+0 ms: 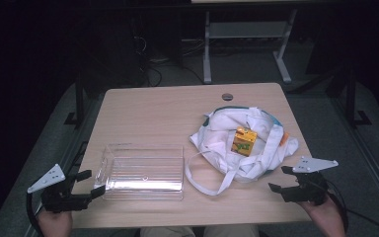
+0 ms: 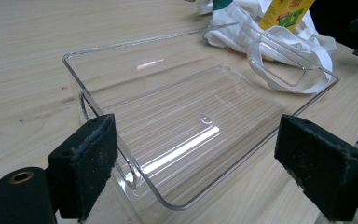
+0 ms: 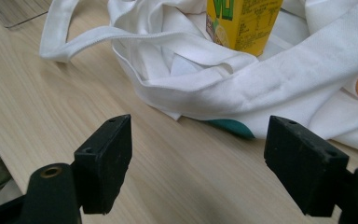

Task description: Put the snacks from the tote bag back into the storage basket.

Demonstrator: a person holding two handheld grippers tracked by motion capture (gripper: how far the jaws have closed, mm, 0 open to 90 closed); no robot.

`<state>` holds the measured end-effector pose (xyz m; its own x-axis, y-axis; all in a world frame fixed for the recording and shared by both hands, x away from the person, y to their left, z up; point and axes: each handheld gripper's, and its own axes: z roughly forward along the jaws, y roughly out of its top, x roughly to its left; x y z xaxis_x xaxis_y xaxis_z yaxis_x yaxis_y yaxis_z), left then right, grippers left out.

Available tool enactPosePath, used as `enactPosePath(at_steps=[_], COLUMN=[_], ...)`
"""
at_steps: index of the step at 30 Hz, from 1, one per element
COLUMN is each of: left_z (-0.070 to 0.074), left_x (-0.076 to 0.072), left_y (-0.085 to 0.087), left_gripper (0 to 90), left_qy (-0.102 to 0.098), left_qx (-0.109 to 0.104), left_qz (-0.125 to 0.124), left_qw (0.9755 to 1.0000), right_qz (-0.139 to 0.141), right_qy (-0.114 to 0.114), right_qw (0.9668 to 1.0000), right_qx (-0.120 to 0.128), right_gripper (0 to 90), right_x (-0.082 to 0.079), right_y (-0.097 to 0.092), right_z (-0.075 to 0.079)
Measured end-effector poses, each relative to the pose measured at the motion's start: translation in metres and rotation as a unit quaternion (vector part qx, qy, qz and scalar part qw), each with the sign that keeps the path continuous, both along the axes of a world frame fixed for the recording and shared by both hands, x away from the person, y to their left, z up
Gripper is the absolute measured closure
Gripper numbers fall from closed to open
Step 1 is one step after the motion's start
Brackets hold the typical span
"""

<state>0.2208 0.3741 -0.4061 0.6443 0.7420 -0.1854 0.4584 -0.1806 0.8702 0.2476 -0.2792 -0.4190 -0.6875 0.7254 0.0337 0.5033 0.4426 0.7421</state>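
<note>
Tabletop: clear plastic tray near left edge, empty. White cloth bag right of it, yellow drink carton upright in its opening. Left claw jaws apart, just beside tray's left end. Right claw jaws apart, near bag's right side, not touching.

Clear tray left of white bag w/ yellow carton, maybe juice.
</note>
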Motion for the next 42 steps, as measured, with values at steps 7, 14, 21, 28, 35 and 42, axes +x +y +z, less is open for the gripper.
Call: enactPosePath(at_steps=[7, 14, 21, 28, 35, 42], left_z=[0.000, 0.000, 0.000, 0.000, 0.000, 0.000], left_x=[0.000, 0.000, 0.000, -0.001, -0.001, -0.001], left_y=[0.001, 0.001, 0.001, 0.002, 0.002, 0.003], left_gripper=[12.8, 12.7, 12.7, 12.7, 12.7, 12.7], left_qy=[-0.001, -0.002, -0.001, -0.003, -0.002, -0.001], left_qx=[-0.004, -0.004, -0.004, -0.004, -0.007, -0.007], left_qz=[0.001, 0.002, 0.004, 0.003, 0.004, 0.006], left_qw=[1.0000, 1.0000, 1.0000, 1.0000, 1.0000, 1.0000], right_qz=[0.004, 0.008, 0.012, 0.022, 0.030, 0.034], right_qy=[0.010, 0.012, 0.018, 0.024, 0.023, 0.023], right_qw=[0.9999, 0.9997, 0.9995, 0.9990, 0.9984, 0.9980], right_qx=[-0.010, -0.017, -0.024, -0.032, -0.043, -0.047], right_gripper=[22.3, 21.9, 20.2, 19.2, 19.0, 18.8], right_x=[0.005, 0.013, 0.022, 0.033, 0.042, 0.050], right_y=[0.003, 0.005, 0.006, 0.008, 0.012, 0.015], right_z=[0.005, 0.017, 0.024, 0.032, 0.044, 0.055])
